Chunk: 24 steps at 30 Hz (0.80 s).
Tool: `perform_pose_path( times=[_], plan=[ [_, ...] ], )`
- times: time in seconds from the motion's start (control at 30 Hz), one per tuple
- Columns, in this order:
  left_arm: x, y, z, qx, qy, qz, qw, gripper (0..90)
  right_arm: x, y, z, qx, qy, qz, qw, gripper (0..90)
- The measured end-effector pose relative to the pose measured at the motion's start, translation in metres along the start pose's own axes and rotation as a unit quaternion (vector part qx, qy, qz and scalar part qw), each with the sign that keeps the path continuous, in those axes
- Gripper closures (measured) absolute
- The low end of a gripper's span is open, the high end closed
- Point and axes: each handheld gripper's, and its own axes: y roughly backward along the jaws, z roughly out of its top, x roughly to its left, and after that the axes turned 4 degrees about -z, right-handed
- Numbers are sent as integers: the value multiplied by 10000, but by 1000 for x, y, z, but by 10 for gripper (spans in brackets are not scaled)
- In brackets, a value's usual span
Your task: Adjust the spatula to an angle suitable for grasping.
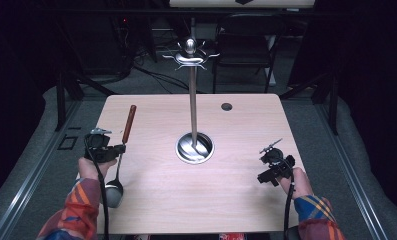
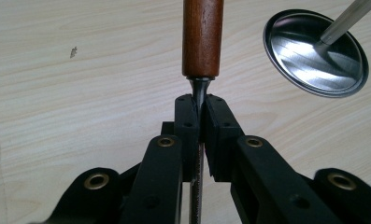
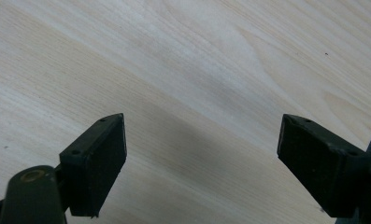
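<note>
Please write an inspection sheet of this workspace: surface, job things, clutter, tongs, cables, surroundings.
Surface: light wood table, small round hole near far edge.
Job's things: ladle with wooden handle lying at left; steel hanging stand with hooks on round base, centre.
Clutter: nothing seen.
Tongs: left tongs shut on the ladle's metal neck below the handle; right tongs open over bare wood.
Cables: black cable trails from each gripper.
Surroundings: dark room, black chair behind table.

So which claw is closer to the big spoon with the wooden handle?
The left claw. It is shut on the spoon's metal shaft just below the wooden handle. The right claw stands open over bare table, on the far side of the metal stand.
</note>
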Motion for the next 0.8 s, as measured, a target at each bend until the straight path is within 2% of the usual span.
perform_pose_path(
  times=[0.4, 0.6, 0.63, 0.7, 0.73, 0.8],
  plan=[
    [-3, 8, 4, -144, -9, -119, 9998, 848, -1, -1, 1, 6, -33, 32, 10000, 154],
    [-6, 15, 5, -251, -59, -126, 9996, 848, 0, -3, 1, -127, -141, 64, 9998, 155],
    [-6, 15, 5, -271, -49, -123, 9995, 849, 1, -1, 3, -17, -20, 76, 10000, 156],
    [-8, 17, 5, -345, -31, -132, 9993, 849, 3, 0, 3, -19, 65, 83, 9999, 155],
    [-9, 19, 5, -387, -32, -153, 9991, 849, 5, -1, 2, -134, -57, 48, 9999, 153],
    [-12, 22, 7, -455, -84, -189, 9988, 849, 2, -1, 2, -59, 21, 75, 10000, 152]
  ],
)
